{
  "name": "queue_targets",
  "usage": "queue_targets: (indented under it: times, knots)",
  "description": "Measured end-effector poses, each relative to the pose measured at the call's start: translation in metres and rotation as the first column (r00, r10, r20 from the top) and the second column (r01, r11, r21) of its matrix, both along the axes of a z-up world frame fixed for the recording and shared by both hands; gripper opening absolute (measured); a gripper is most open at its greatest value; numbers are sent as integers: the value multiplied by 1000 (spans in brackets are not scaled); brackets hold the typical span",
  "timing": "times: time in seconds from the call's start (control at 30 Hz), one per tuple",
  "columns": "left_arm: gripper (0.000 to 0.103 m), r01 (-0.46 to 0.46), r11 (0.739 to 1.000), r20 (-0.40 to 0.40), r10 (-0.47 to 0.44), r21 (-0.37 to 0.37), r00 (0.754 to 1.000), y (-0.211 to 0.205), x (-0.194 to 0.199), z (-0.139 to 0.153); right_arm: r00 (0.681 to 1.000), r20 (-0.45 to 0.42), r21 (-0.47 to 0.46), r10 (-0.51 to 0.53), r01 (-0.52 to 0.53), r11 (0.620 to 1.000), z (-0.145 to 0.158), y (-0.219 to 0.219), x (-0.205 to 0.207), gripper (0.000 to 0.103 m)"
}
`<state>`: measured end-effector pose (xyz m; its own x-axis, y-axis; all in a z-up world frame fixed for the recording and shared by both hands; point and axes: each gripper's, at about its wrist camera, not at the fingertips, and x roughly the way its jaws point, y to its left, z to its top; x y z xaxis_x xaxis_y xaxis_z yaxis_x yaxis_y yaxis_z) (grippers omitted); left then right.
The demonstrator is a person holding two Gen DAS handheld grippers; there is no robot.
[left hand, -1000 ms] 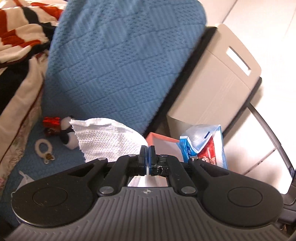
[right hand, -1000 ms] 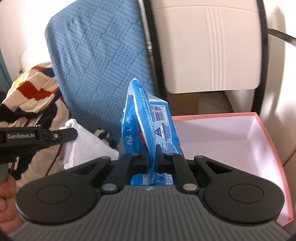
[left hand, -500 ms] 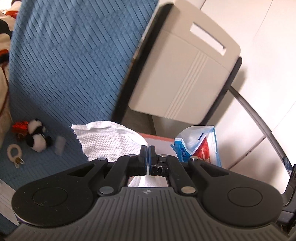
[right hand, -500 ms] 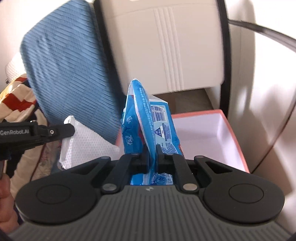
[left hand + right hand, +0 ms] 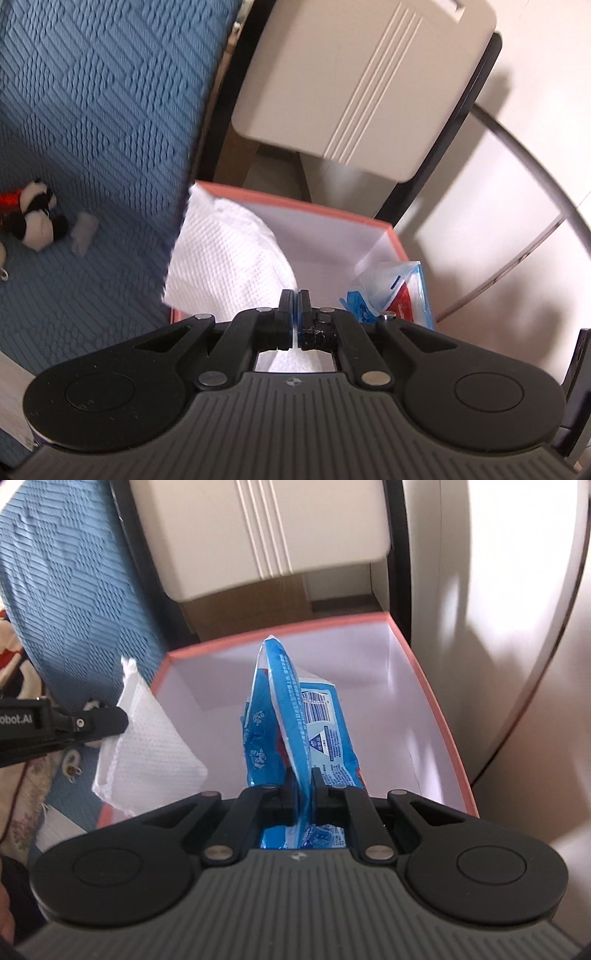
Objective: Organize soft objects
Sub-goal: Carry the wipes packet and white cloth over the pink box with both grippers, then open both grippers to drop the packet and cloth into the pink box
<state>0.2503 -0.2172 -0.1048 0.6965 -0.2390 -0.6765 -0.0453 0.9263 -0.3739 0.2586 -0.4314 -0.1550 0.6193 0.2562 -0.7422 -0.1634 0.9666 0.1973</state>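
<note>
- Left wrist view: the left gripper [image 5: 294, 301] points down toward an open box [image 5: 295, 206] with a salmon-pink rim and white inside.
- Its jaws are pressed together on the edge of a white cloth [image 5: 225, 258], which hangs over the box's near left corner.
- At the box's right side a blue packet [image 5: 391, 291] with a red patch shows, partly hidden behind the gripper body.
- Left of the box lies a blue blanket [image 5: 92, 110] with a woven pattern; a small panda toy [image 5: 37, 225] rests on it, well apart from the box.
- Behind the box stands a beige panel [image 5: 354, 85] in a black frame.
- Right wrist view: the right gripper [image 5: 300, 779] is clamped on the blue packet [image 5: 295, 716], which stands upright between the fingers, above the box [image 5: 436, 709] interior.
- At the box's left rim the left gripper [image 5: 110, 720] comes in from the side, holding the white cloth [image 5: 144, 746], which hangs over that rim.
- The blanket [image 5: 74, 583] lies left of the box and the beige panel [image 5: 266, 528] rises behind it.
- This view is slightly blurred.
</note>
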Motion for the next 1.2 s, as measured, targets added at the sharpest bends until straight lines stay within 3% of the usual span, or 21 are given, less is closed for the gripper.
queue_targets:
  times: [0.33, 0.77, 0.8, 0.83, 0.9, 1.2]
  knots:
    - [3, 20, 1000, -75, -19, 9, 997, -12, 5, -34, 999, -51, 2, 0, 0, 1000, -25, -7, -4, 11]
    - [4, 54, 999, -67, -54, -1, 996, -16, -2, -31, 999, -36, 23, -14, 15, 1000, -12, -14, -8, 16]
    - [6, 54, 999, -70, -54, -4, 996, -15, -2, -30, 999, -38, 22, -19, 20, 1000, -10, -15, -7, 21]
    - [14, 53, 999, -70, -54, -9, 996, -14, -3, -29, 999, -37, 22, -23, 24, 999, -9, -15, -6, 33]
    - [43, 51, 999, -70, -52, -19, 996, -13, -5, -26, 999, -24, 30, -32, 33, 999, -3, -17, -8, 43]
    - [44, 64, 997, 19, -64, 31, 998, -9, -26, 10, 998, 58, 42, -13, 11, 999, 35, -10, -25, 42]
